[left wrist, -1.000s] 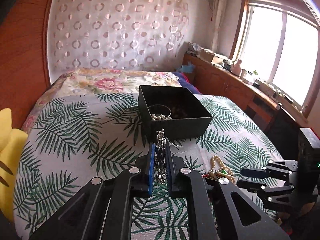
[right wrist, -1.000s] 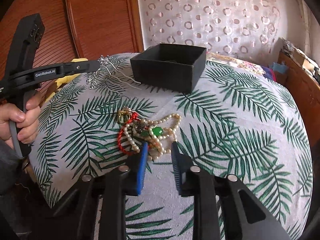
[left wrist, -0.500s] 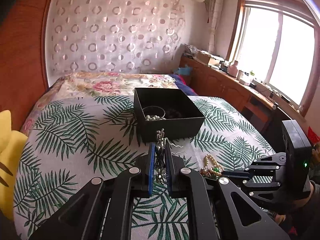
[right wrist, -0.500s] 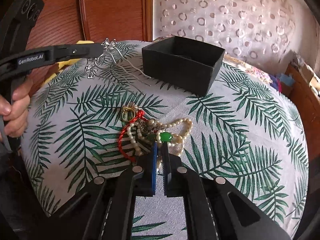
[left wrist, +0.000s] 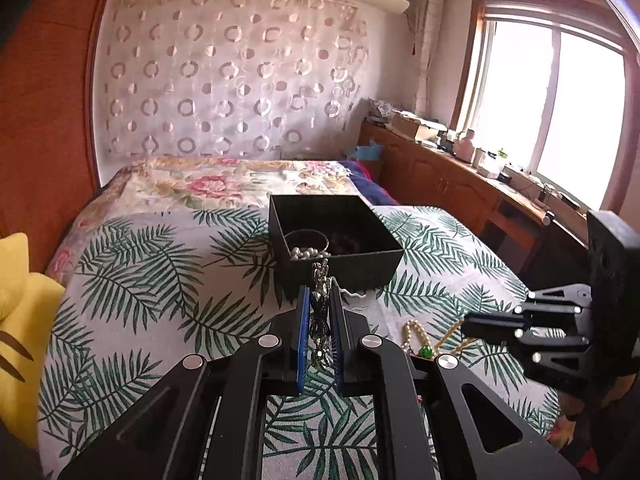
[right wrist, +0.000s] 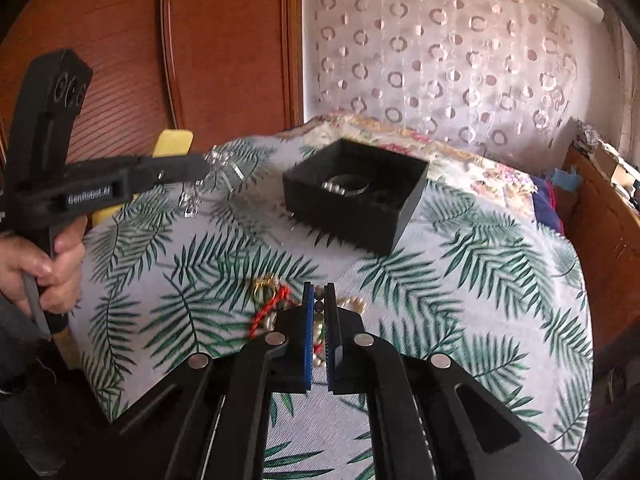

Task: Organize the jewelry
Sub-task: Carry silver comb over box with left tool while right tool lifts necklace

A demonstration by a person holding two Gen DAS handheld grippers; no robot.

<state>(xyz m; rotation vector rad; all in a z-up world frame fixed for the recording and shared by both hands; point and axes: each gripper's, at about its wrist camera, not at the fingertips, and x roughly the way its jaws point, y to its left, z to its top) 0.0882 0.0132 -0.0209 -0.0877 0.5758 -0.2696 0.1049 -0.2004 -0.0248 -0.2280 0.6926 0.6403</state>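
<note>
A black open box (left wrist: pixel 336 236) (right wrist: pixel 356 200) stands on the palm-leaf bedspread (left wrist: pixel 160 288), with a pearl bangle (left wrist: pixel 308 252) inside. My left gripper (left wrist: pixel 320 300) is shut on a silver hair comb (left wrist: pixel 320 280), held in the air just short of the box; the right wrist view shows the hair comb (right wrist: pixel 216 168) at the left gripper (right wrist: pixel 200 168) tips. My right gripper (right wrist: pixel 319 292) is shut on a pearl necklace (right wrist: pixel 318 326) drawn up from a tangle with a red cord (right wrist: pixel 276 304) and a gold ring (right wrist: pixel 262 288). The necklace (left wrist: pixel 416 336) hangs under the right gripper (left wrist: pixel 468 326).
A yellow cushion (left wrist: pixel 16 320) lies at the bed's left edge against the wooden headboard (right wrist: pixel 224 60). A floral quilt (left wrist: pixel 224 184) lies behind the box. A low wooden cabinet (left wrist: pixel 460 184) with clutter runs under the window. A hand (right wrist: pixel 44 272) grips the left gripper's handle.
The right gripper went from open over the jewelry tangle to shut on the pearl necklace, then rose a little. The left gripper kept its hold on the hair comb and stayed put.
</note>
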